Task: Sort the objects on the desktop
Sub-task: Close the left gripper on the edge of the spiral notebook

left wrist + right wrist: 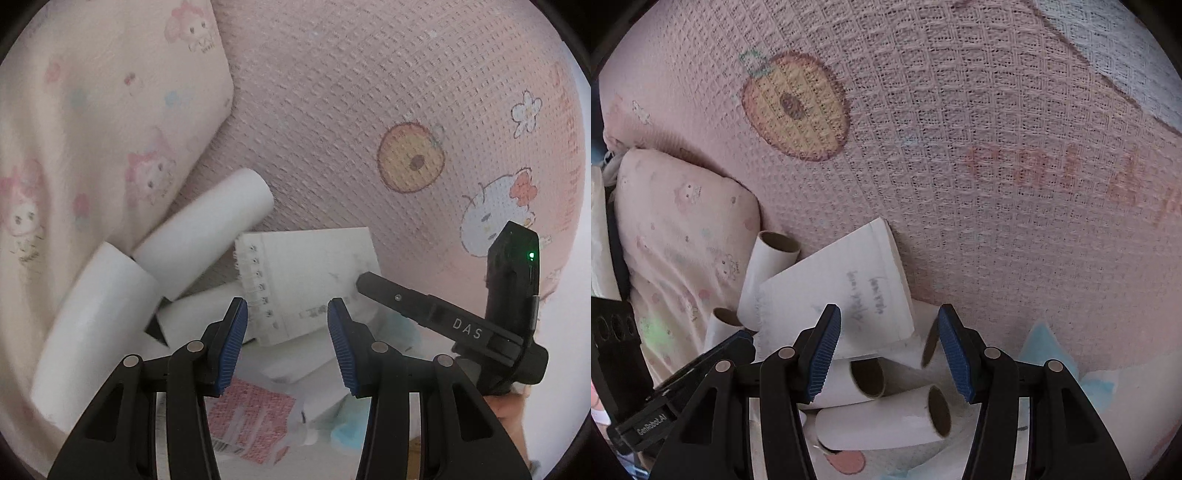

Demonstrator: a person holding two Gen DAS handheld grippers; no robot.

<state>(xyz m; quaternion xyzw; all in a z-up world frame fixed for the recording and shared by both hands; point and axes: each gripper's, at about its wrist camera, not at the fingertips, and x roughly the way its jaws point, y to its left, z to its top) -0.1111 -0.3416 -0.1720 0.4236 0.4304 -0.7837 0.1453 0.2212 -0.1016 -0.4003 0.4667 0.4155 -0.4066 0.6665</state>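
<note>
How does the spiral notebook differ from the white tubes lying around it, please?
The spiral notebook is flat and rectangular; the white tubes are round and hollow, with brown cardboard showing inside their ends in the right wrist view. The notebook has wire rings down one edge and faint writing; the tubes look plain. The notebook lies on top of the pile, while several tubes lie under it. Both are white and rest on the pink blanket.

Open right tongs (pixel 886 354) hover over cardboard tubes (pixel 886 417) — notepad (pixel 842 291) atop.

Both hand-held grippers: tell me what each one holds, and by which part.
Nothing is held. The left hand-held gripper hangs open above the spiral notepad, and the right hand-held gripper hangs open above the pile of cardboard tubes.
</note>
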